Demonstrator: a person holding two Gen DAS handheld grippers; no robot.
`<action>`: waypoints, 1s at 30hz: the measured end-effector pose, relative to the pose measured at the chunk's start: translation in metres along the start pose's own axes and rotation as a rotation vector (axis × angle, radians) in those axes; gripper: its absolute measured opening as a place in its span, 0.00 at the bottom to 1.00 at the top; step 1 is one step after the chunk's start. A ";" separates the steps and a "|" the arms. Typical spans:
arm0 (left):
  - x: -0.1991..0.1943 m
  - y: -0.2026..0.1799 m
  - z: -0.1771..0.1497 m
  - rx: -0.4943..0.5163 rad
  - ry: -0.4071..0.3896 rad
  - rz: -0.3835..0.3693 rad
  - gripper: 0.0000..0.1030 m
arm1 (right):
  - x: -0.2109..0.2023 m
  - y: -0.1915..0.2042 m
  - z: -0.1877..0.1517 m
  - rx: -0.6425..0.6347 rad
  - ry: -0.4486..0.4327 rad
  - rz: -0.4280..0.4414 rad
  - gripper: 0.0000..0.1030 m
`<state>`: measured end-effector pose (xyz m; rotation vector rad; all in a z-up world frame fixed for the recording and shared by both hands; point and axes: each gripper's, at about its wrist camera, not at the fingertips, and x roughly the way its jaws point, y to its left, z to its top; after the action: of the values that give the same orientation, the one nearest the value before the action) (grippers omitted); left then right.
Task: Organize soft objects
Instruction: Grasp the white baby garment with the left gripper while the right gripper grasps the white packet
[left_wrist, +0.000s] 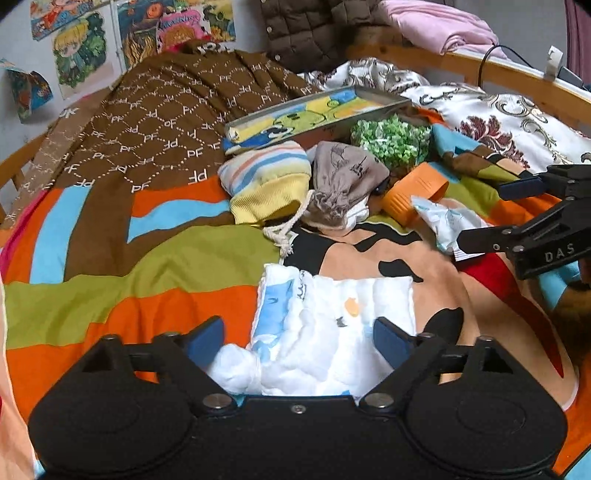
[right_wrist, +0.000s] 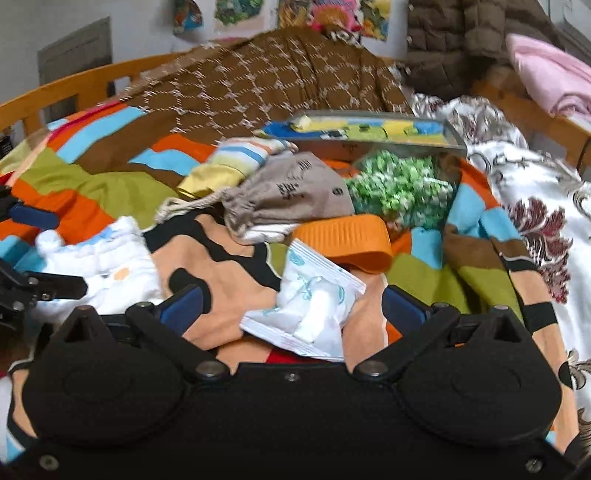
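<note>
While both tools sit low over striped blanket (left_wrist: 110, 295), left gripper (left_wrist: 299, 341) wide open around white padded cloth (left_wrist: 332, 325), holding nothing. Right gripper (right_wrist: 291, 310) wide open around white packet (right_wrist: 314, 306), not squeezing.

A wooden-framed bed (left_wrist: 517, 70) is being covered by a patchwork quilt (left_wrist: 110, 295) of orange, green, blue and brown, with a brown monogrammed blanket (left_wrist: 155, 122) being carried toward its far edge and a white floral cover (left_wrist: 509, 122) along its right edge. Near the middle, a striped knit hat (left_wrist: 266, 177), a grey drawstring pouch (left_wrist: 343, 184), an orange band (left_wrist: 413, 192), a green leafy bunch (left_wrist: 391, 140) and a shallow tray (left_wrist: 314, 114) are being supported in a touching cluster. Closer to the near edge, a white padded cloth (left_wrist: 332, 332) and a white sachet (right_wrist: 310, 306) are being borne apart from each other.
</note>
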<state>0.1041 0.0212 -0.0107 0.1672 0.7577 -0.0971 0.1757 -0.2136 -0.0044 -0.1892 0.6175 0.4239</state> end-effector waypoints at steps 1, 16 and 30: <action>0.003 0.001 0.001 0.001 0.010 -0.003 0.79 | 0.001 0.001 -0.002 0.006 0.005 0.006 0.99; 0.016 -0.012 0.006 0.042 0.116 -0.035 0.16 | 0.037 -0.023 -0.023 0.150 0.092 0.073 0.60; 0.008 -0.038 0.017 0.091 0.140 -0.031 0.04 | 0.041 -0.025 -0.029 0.227 0.120 0.139 0.42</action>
<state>0.1156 -0.0197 -0.0080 0.2509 0.8961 -0.1508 0.2013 -0.2311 -0.0505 0.0455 0.7940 0.4749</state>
